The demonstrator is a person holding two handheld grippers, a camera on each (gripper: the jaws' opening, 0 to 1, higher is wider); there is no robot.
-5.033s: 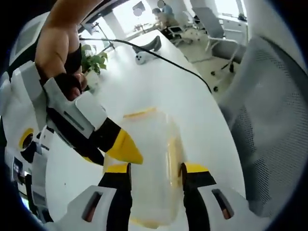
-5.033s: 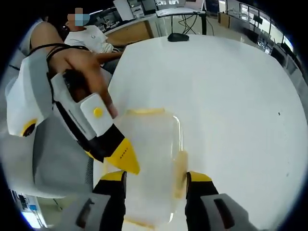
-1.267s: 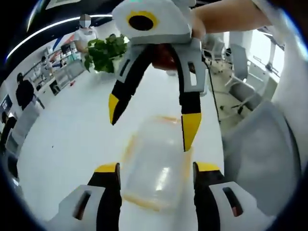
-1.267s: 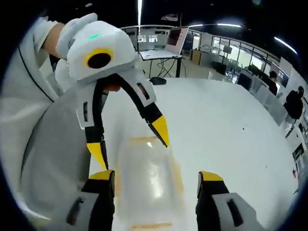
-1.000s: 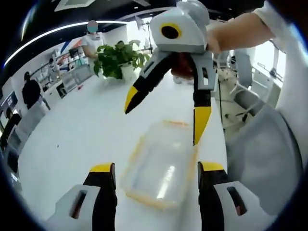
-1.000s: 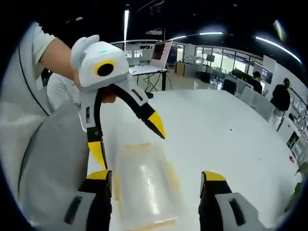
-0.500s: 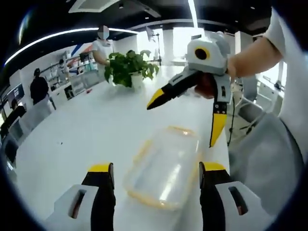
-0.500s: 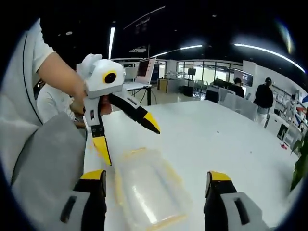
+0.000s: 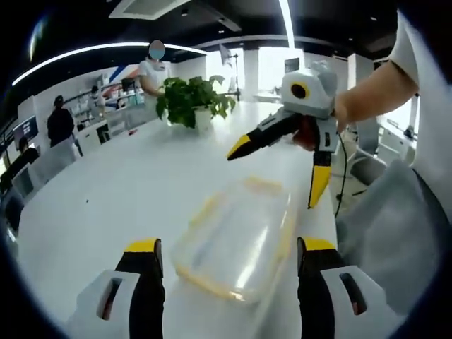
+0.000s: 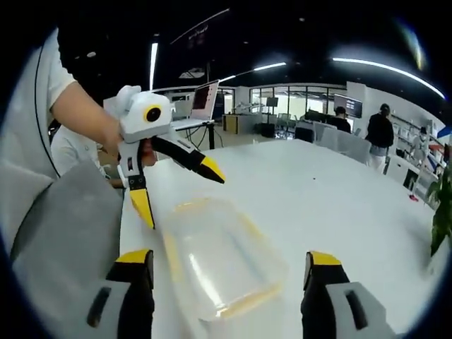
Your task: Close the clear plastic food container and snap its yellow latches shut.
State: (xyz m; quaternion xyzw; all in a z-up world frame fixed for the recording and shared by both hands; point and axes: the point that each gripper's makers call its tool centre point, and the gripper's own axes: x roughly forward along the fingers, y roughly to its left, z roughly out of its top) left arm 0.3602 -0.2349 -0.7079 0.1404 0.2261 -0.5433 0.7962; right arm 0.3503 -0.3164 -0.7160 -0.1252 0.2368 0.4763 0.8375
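Note:
A clear plastic food container [image 9: 236,236] with yellow latches lies flat on the white table [image 9: 120,191], its lid on. My left gripper [image 9: 227,248] is open, its yellow-tipped jaws wide on either side of the container's near end, above it. The right gripper [image 9: 281,173] hangs open over the far end in the left gripper view. In the right gripper view the container [image 10: 219,258] lies between the wide jaws of my open right gripper [image 10: 229,261], and the left gripper [image 10: 176,185] hovers open beyond its far end. Nothing is held.
A potted green plant [image 9: 192,102] stands at the table's far end. A grey office chair [image 9: 392,226] is beside the table edge, and it is seen again as a grey chair [image 10: 63,226]. People stand in the background [image 9: 60,123]. A laptop [image 10: 205,99] sits on a far desk.
Both grippers have lifted up and back from the container over the last second, jaws staying wide. Five seconds ago they were low, close around the container.

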